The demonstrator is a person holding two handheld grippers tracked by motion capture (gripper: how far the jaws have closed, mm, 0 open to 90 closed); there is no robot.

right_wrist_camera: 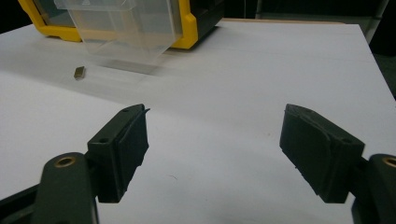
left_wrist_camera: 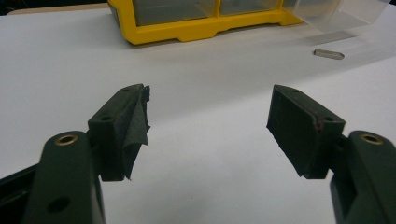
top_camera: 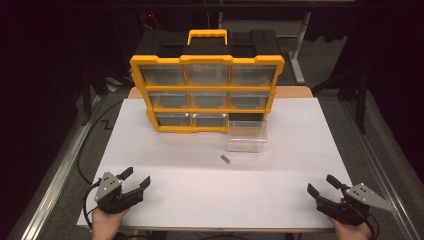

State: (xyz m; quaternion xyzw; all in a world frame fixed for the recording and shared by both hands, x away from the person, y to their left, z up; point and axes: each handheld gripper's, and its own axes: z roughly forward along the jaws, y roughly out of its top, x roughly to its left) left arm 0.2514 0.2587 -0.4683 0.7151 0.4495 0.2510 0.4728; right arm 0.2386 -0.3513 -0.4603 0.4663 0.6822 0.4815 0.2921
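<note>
Yellow plastic frames the drawer cabinet standing at the far side of the white table, its black back and yellow handle rising behind three rows of clear drawers. One clear drawer is out of the bottom-right slot and sits on the table just in front of the opening it came from. A small brownish metal piece lies on the bare white surface a little nearer the person, just left of the drawer's front corner (too small to say what it is).

The left gripper rests at the near left corner of the table, its jaws spread wide with nothing between them; a bit of the black pad on one jaw looks frayed. The right gripper sits at the near right corner, jaws equally wide apart and empty. Both are well away from the metal piece and the drawer.
</note>
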